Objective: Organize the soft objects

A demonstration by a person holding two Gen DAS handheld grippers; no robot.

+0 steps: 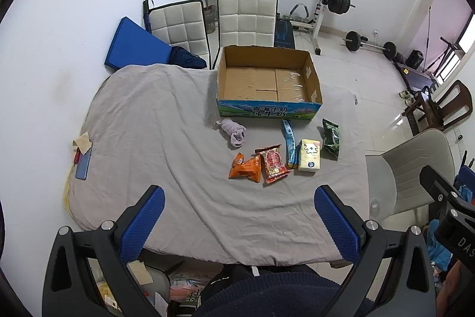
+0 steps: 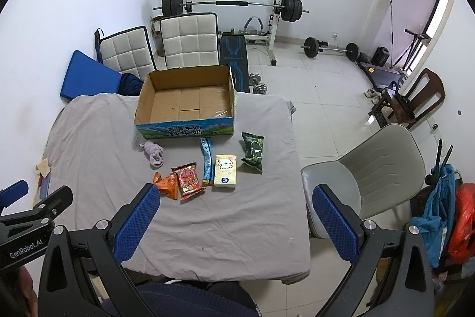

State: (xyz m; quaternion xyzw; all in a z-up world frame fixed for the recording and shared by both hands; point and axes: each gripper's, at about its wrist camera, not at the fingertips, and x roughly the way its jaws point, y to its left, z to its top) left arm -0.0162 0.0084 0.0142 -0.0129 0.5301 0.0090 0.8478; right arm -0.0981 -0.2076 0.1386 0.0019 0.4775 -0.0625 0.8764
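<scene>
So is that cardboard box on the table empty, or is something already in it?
Empty. The cardboard box is open-topped, and both views show only its bare brown floor; the snack packets lie outside, in front of it.

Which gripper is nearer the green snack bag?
Right. The right gripper sits almost straight before the green snack bag; the left gripper is farther left.
</scene>
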